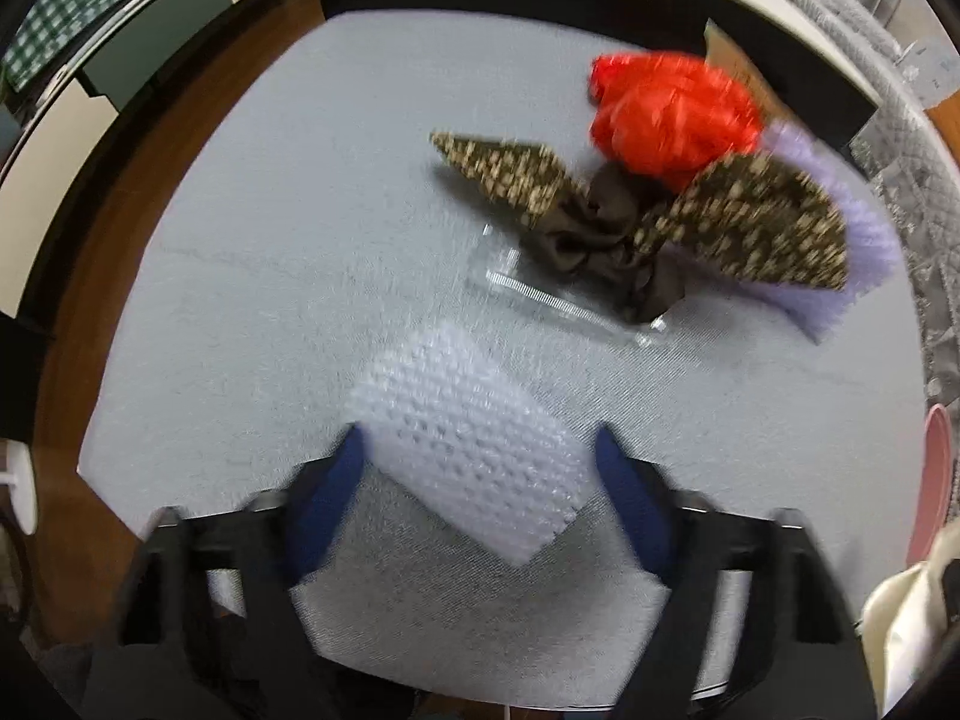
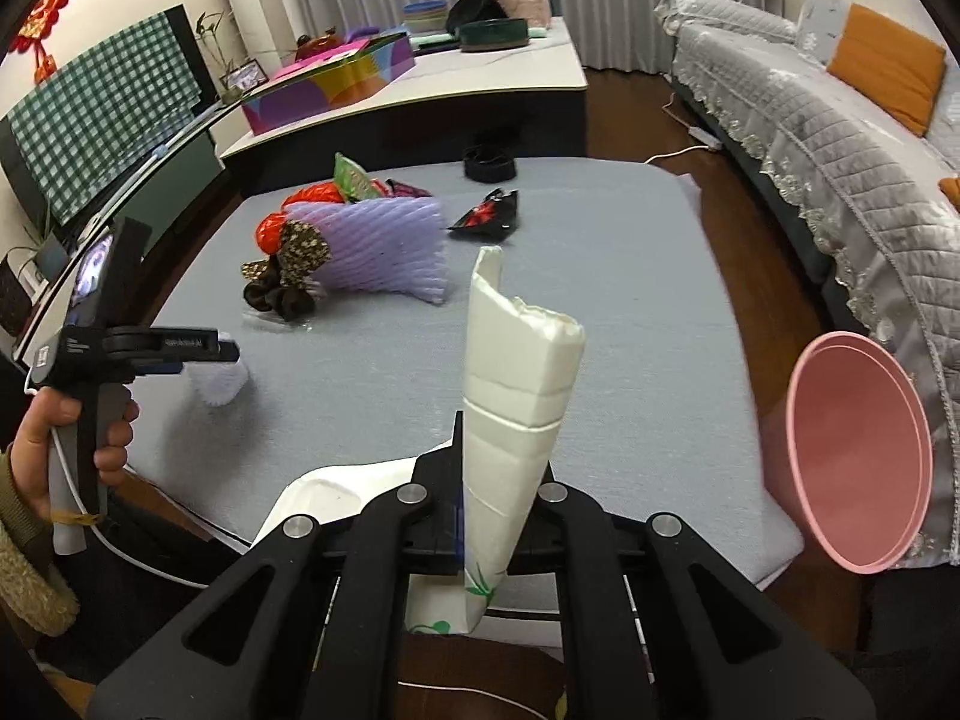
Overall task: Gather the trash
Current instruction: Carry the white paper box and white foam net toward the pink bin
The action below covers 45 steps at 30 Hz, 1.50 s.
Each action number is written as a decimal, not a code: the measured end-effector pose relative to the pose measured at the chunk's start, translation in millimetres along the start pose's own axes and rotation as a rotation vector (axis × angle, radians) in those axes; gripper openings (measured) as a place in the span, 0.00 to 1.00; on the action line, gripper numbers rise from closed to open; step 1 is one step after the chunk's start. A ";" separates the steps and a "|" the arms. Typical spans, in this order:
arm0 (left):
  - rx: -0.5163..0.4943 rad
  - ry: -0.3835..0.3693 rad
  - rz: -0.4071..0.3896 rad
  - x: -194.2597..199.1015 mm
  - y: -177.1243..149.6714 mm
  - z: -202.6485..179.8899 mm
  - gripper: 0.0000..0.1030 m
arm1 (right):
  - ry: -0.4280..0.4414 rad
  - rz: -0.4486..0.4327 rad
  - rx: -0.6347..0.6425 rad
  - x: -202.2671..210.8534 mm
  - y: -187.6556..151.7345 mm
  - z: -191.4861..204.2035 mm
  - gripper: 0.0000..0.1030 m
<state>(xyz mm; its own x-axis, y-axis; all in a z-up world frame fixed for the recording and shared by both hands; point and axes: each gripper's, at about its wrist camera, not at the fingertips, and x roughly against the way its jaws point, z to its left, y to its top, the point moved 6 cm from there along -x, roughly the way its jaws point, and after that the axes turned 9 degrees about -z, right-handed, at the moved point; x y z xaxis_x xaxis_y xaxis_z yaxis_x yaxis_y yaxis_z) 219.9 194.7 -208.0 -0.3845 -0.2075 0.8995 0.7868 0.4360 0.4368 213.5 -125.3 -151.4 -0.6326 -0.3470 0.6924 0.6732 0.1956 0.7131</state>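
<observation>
A white bubble wrap piece (image 1: 462,438) lies on the grey mat (image 1: 270,276), between the blue fingers of my left gripper (image 1: 477,435). The left fingertip (image 1: 351,444) touches its corner, and a thin gap shows at the right one; the picture is blurred. From the right wrist view, the left gripper (image 2: 225,360) hangs over that wrap (image 2: 222,387) at the mat's left edge. My right gripper (image 2: 480,510) is shut on a flattened white carton (image 2: 516,372), which stands up from the jaws above the mat's near edge.
A pile at the mat's far side holds a red plastic bag (image 1: 666,114), a brown patterned cloth (image 1: 612,210), a purple foam sheet (image 2: 390,246) and a clear plastic piece (image 1: 540,294). A black-red wrapper (image 2: 489,213) lies beyond. A pink bin (image 2: 858,456) stands right, by a sofa (image 2: 840,138).
</observation>
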 end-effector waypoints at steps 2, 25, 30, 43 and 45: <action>-0.004 0.016 0.001 -1.0 -2.3 0.5 0.37 | -0.005 0.002 -0.004 1.2 -1.9 -5.7 0.07; -0.293 -0.259 -0.342 197.1 -87.3 -84.3 0.14 | 0.008 -0.100 -0.087 112.6 -40.4 -24.5 0.07; -0.357 -0.307 -0.364 218.1 -108.8 -103.8 0.14 | -0.015 -0.133 -0.083 132.7 -45.3 -28.5 0.07; -0.469 -0.359 -0.366 230.4 -127.6 -148.6 0.14 | -0.048 -0.162 -0.111 144.6 -43.4 -55.8 0.07; -0.490 -0.362 -0.363 230.1 -128.1 -158.7 0.14 | -0.057 -0.168 -0.117 145.0 -41.3 -62.7 0.07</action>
<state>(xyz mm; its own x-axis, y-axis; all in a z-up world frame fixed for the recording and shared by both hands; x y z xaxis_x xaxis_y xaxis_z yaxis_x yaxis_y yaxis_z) 107.3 -47.8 -56.3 -0.7330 0.0759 0.6760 0.6726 -0.0674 0.7369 118.0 -241.2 -87.3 -0.7578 -0.3129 0.5726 0.5946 0.0301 0.8034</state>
